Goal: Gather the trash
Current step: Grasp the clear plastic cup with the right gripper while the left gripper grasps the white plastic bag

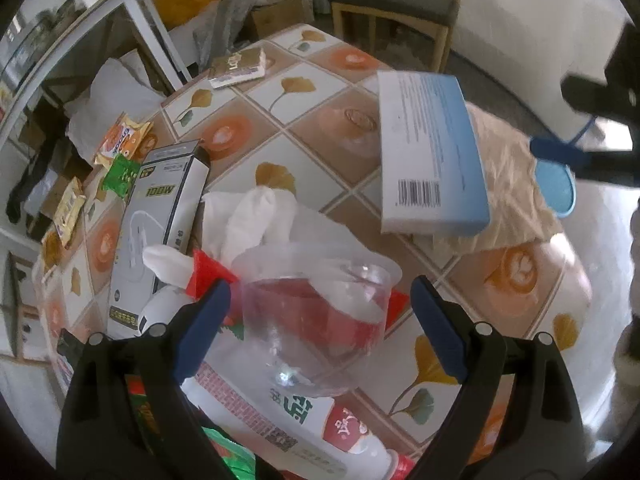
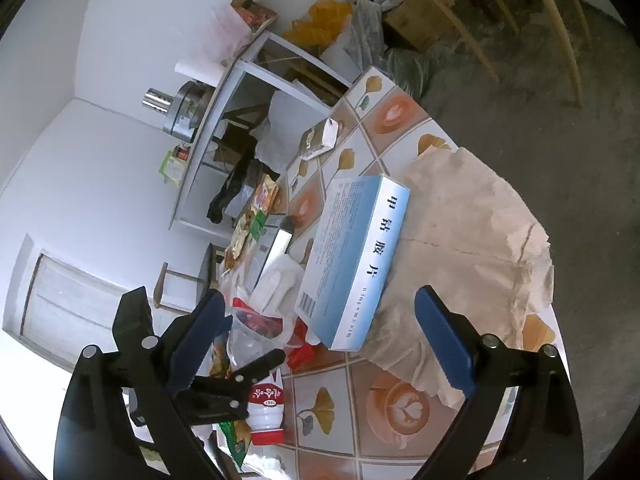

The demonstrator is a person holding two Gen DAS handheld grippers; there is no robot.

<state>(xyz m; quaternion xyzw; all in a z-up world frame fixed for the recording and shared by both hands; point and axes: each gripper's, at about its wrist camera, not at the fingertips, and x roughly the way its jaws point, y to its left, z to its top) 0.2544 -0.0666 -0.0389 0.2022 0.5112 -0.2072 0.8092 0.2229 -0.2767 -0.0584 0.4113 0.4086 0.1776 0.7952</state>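
Left wrist view: left gripper (image 1: 320,316), fingers spread wide either side of a clear plastic cup (image 1: 316,320) at lower centre, not yet clamped, probably lined up for a grasp. White tissue (image 1: 256,216) and red wrapper (image 1: 208,272) behind cup. Blue medicine box (image 1: 432,152) at upper right, propped on crumpled brown paper (image 1: 508,184). Tiled desk (image 1: 280,144) beneath.

Right wrist view: right gripper (image 2: 320,340), fingers wide, empty, hovering near the box at centre. Yoghurt bottle (image 2: 266,412) lower left, beside left gripper.
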